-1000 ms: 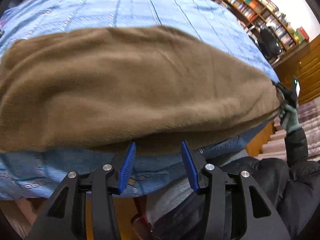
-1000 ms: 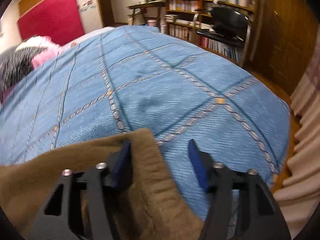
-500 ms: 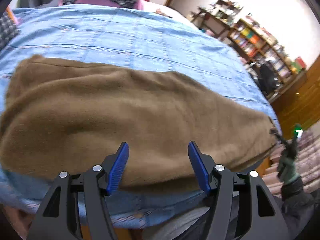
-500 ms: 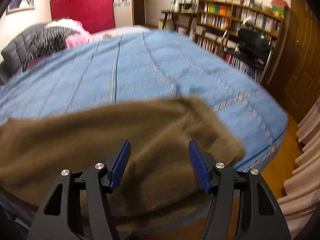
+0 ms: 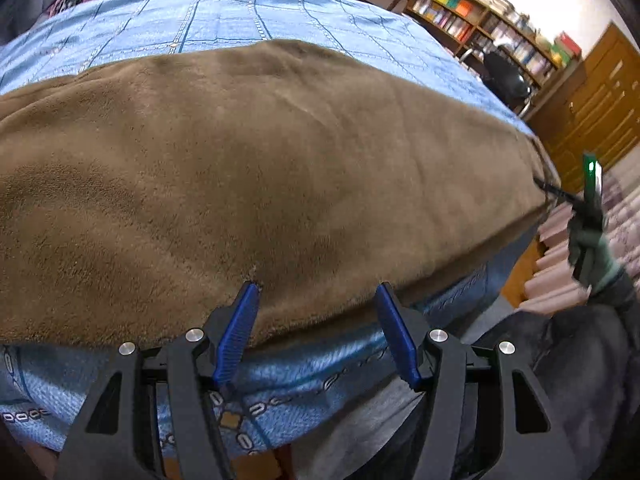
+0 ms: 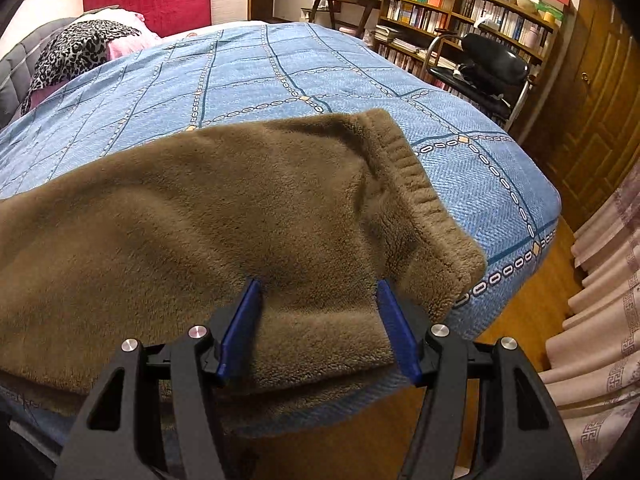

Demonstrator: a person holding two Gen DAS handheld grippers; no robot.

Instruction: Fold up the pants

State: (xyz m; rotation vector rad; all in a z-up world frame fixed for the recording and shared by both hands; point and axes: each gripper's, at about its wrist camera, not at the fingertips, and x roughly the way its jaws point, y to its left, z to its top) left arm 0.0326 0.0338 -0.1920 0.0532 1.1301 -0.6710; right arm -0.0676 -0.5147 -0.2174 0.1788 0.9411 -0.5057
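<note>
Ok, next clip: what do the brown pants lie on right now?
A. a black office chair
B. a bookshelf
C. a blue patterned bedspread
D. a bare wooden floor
C: in the right wrist view the brown pants lie spread across the blue patterned bedspread, ribbed waistband near the bed's corner.

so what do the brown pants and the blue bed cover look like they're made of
Brown pants: looks like plush fleece, matte and fuzzy, with a short nap and a ribbed knit cuff. Blue bed cover: seems a woven textile, flat and matte, with a fine herringbone-like texture and a printed or woven chain grid; fibre can't be told.
</note>
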